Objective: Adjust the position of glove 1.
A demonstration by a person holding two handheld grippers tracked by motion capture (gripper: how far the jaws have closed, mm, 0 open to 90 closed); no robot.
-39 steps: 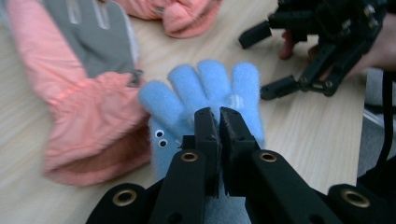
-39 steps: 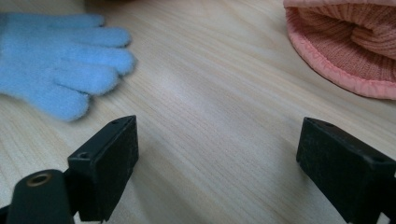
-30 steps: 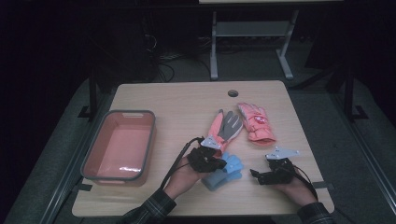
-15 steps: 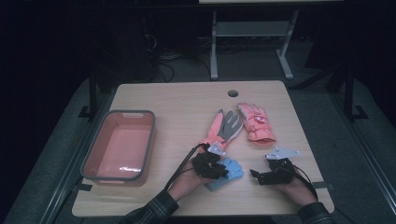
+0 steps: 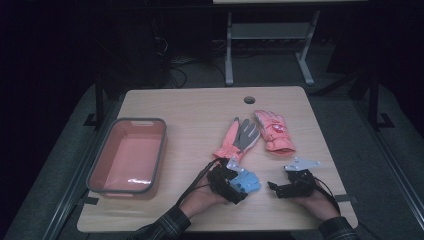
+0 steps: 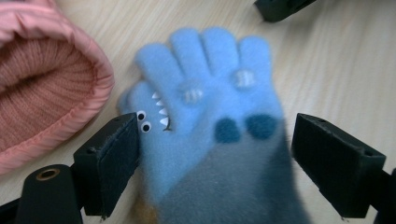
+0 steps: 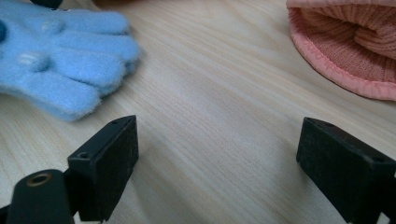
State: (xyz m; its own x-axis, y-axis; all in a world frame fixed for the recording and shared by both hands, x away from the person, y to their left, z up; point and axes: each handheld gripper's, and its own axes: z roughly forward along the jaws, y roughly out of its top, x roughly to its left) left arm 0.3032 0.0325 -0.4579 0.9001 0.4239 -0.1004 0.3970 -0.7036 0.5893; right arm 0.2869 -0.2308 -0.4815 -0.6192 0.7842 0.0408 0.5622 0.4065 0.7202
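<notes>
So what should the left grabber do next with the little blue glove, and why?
Probably close the jaws. The left gripper is open, with the blue glove lying flat on the table between its jaws; one jaw touches the glove's edge, the other stands apart. Closing should pinch it for lifting, perhaps toward the pink bin.

Fuzzy blue glove (image 6: 210, 116) with shark face lies flat, fingers spread, on table.

Light-blue glove (image 6: 210, 116) – darker blue spots, pink-grey glove (image 5: 238, 138), pink tray (image 5: 159, 156)
</notes>
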